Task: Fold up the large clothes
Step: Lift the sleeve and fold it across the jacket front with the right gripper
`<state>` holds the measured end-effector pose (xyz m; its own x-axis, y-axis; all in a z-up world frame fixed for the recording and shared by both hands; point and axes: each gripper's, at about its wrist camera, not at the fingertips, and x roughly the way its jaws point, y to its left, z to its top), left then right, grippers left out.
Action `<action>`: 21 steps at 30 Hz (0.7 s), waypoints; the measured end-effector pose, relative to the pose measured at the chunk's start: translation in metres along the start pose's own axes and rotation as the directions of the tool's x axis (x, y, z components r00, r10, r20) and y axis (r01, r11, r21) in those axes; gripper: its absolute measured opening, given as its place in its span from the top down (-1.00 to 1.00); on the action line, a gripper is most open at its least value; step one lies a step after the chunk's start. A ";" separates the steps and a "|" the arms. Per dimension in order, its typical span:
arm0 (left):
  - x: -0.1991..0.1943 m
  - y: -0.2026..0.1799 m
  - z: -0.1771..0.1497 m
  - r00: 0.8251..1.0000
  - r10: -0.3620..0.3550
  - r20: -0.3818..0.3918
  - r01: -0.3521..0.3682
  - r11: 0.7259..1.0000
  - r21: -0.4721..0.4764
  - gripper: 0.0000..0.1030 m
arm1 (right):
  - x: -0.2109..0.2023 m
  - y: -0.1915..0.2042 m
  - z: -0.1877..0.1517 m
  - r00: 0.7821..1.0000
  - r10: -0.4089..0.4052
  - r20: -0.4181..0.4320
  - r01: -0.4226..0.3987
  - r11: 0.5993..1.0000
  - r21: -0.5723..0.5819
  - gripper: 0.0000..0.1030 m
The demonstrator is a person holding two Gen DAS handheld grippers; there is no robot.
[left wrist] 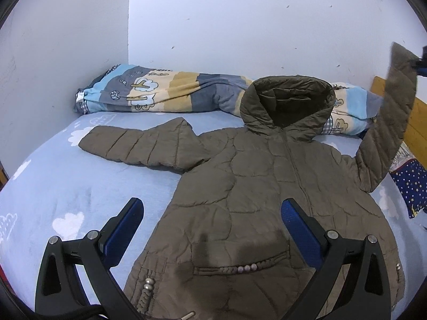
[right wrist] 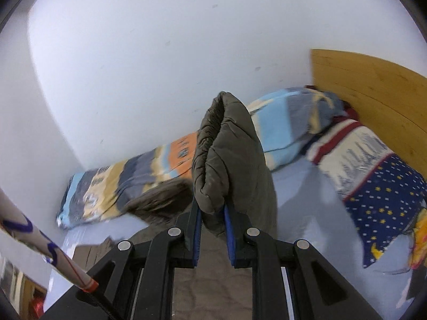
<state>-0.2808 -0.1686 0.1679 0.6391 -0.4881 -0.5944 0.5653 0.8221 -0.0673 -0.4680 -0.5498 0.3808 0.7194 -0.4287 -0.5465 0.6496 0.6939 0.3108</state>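
Note:
A brown quilted hooded jacket lies face up on the light blue bed, zipped, hood toward the wall. Its left sleeve lies flat, stretched out to the left. Its right sleeve is lifted up in the air at the right. My left gripper is open and empty, hovering above the jacket's lower front near the pockets. My right gripper is shut on the cuff of the right sleeve and holds it raised above the bed.
A rolled striped quilt lies along the white wall behind the jacket. A navy star-patterned pillow sits at the right by the wooden headboard. A patterned pole crosses the lower left of the right wrist view.

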 end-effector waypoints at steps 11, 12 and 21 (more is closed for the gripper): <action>-0.003 0.011 0.002 1.000 -0.021 -0.017 0.021 0.999 -0.038 -1.00 | 0.077 0.127 -0.080 0.984 0.071 -0.163 -0.097 0.983 -0.153 0.67; -0.003 0.011 0.002 1.000 -0.021 -0.019 0.020 0.999 -0.041 -1.00 | 0.084 0.135 -0.087 0.981 0.073 -0.178 -0.102 0.981 -0.163 0.68; 0.005 0.019 0.002 0.999 -0.025 -0.046 0.022 0.998 -0.067 -1.00 | 0.176 0.201 -0.169 0.946 0.016 -0.325 -0.116 0.949 -0.292 0.68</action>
<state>-0.2660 -0.1561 0.1655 0.6005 -0.4943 -0.6286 0.5429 0.8291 -0.1334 -0.2524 -0.3876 0.2159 0.6108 -0.2065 -0.7644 0.4609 0.8777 0.1312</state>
